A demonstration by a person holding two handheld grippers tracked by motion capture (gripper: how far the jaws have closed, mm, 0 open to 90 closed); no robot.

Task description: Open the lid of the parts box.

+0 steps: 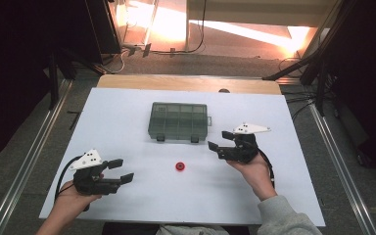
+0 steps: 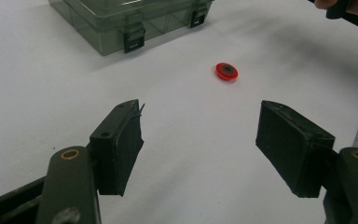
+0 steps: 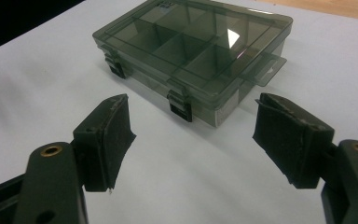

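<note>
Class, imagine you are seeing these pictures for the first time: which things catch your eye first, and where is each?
The small red disc stands out, lying alone on the white table near its middle. Behind it sits a smoky grey compartment box, lid closed and latched. The left hand-held gripper and right hand-held gripper flank the disc, both open and empty.

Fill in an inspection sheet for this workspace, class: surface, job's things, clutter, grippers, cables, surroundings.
Surface: white table, bare around the items.
Job's things: smoky box, lid down, both latches toward the person; red disc lying flat, apart from the box.
Clutter: nothing seen.
Grippers: left gripper open, empty; right gripper open, empty, facing the box.
Cables: one cable trailing from the left gripper.
Surroundings: grey floor, metal rails, dark sides.
</note>
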